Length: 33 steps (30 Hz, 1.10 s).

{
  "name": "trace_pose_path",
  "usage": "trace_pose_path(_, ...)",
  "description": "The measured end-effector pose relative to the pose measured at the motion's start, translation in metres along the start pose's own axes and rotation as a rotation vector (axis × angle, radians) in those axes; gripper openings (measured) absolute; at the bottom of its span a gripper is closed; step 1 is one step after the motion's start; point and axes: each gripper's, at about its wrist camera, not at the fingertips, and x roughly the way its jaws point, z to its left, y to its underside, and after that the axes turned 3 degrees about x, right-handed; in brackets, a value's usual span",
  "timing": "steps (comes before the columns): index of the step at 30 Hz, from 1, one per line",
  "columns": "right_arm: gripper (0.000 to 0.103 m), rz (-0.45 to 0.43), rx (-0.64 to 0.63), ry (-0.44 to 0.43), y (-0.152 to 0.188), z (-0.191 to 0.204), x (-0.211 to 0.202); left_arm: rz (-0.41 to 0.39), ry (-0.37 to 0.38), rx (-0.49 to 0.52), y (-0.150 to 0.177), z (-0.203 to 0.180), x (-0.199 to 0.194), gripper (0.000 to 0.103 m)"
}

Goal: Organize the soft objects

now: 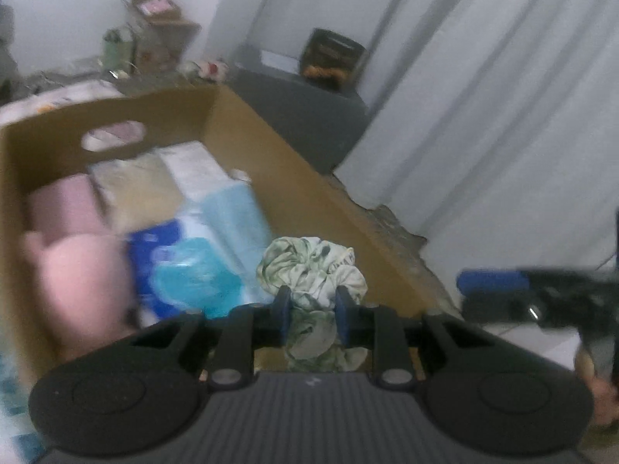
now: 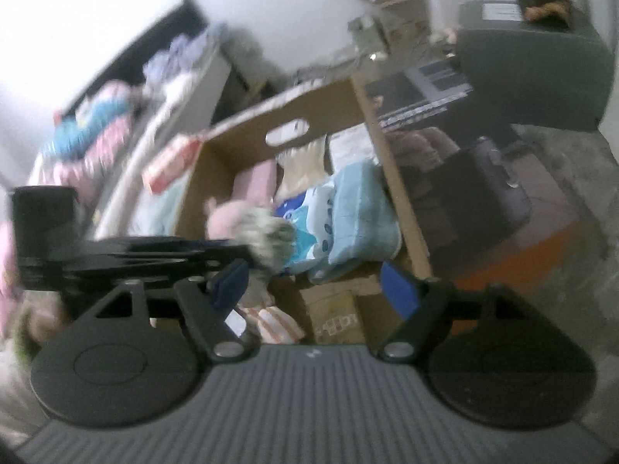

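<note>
A: Looking at the left gripper (image 1: 311, 305), is the green-white cloth bundle (image 1: 313, 270) pinched?

B: Yes, its jaws clamp the bundle, which hangs over the cardboard box (image 1: 271, 147), near its right wall.

A: And the right gripper (image 2: 315, 284)?

B: Jaws spread, empty, short of the box; the left is nearer.

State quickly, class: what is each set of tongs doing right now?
Left tongs: closed on the green-and-white cloth.
Right tongs: open, holding nothing.
</note>
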Motion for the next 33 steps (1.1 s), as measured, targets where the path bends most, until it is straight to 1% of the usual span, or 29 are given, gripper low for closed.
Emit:
trace_pose_path(1,0.076,-0.017,0.022,-0.001,0.005,-0.005,-0.007,0.005,0.011,-0.009,-0.001,-0.003,0.009,0.031)
trace_pose_path(2,0.076,-0.032,0.04,0.001,0.011,-0.009,-0.012,0.011,0.016,-0.021,-0.001,-0.005,0.018,0.038)
trace_pose_path(3,0.077,-0.05,0.06,0.005,0.016,-0.013,-0.019,0.017,0.007,-0.035,-0.001,-0.006,0.026,0.042)
trace_pose_path(5,0.078,-0.081,0.094,0.007,0.028,-0.022,-0.031,0.038,-0.013,-0.063,0.0,-0.007,0.036,0.044)
trace_pose_path(6,0.079,-0.094,0.113,0.006,0.034,-0.028,-0.034,0.046,-0.011,-0.073,0.002,-0.007,0.038,0.046)
trace_pose_path(7,0.079,-0.106,0.133,0.006,0.04,-0.032,-0.037,0.044,-0.001,-0.076,0.004,-0.008,0.036,0.048)
trace_pose_path(8,0.079,-0.115,0.148,0.007,0.048,-0.037,-0.037,0.036,0.003,-0.072,0.005,-0.009,0.034,0.052)
trace_pose_path(9,0.079,-0.127,0.165,0.009,0.057,-0.042,-0.04,0.022,0.002,-0.062,0.007,-0.01,0.03,0.056)
trace_pose_path(10,0.08,-0.148,0.186,0.01,0.063,-0.046,-0.041,0.007,-0.003,-0.052,0.008,-0.012,0.025,0.057)
trace_pose_path(13,0.08,-0.226,0.269,-0.022,0.083,-0.06,-0.045,-0.008,-0.033,-0.032,0.01,-0.017,0.012,0.062)
trace_pose_path(15,0.08,-0.269,0.306,-0.023,0.095,-0.064,-0.044,-0.013,-0.059,-0.012,0.015,-0.02,0.0,0.067)
trace_pose_path(17,0.08,-0.307,0.32,0.002,0.105,-0.063,-0.044,-0.026,-0.101,0.02,0.021,-0.024,-0.018,0.07)
trace_pose_path(19,0.08,-0.324,0.325,0.003,0.112,-0.06,-0.041,-0.056,-0.148,0.043,0.031,-0.025,-0.038,0.076)
trace_pose_path(20,0.08,-0.324,0.325,-0.007,0.114,-0.058,-0.039,-0.076,-0.173,0.055,0.037,-0.025,-0.05,0.082)
trace_pose_path(21,0.081,-0.317,0.319,-0.018,0.115,-0.055,-0.036,-0.101,-0.205,0.064,0.044,-0.025,-0.064,0.086)
trace_pose_path(22,0.082,-0.308,0.31,-0.023,0.115,-0.05,-0.033,-0.12,-0.234,0.067,0.05,-0.025,-0.075,0.087)
trace_pose_path(23,0.082,-0.301,0.295,-0.019,0.116,-0.045,-0.031,-0.144,-0.267,0.066,0.058,-0.023,-0.088,0.09)
trace_pose_path(26,0.084,-0.286,0.241,-0.004,0.116,-0.023,-0.023,-0.21,-0.343,0.025,0.083,-0.015,-0.121,0.102)
trace_pose_path(28,0.086,-0.276,0.206,-0.015,0.117,-0.006,-0.017,-0.231,-0.391,0.002,0.098,-0.01,-0.137,0.103)
trace_pose_path(30,0.088,-0.264,0.168,-0.023,0.12,0.01,-0.01,-0.231,-0.458,-0.038,0.112,-0.006,-0.148,0.103)
trace_pose_path(33,0.09,-0.251,0.093,0.021,0.128,0.037,-0.001,-0.229,-0.568,-0.135,0.129,0.001,-0.157,0.103)
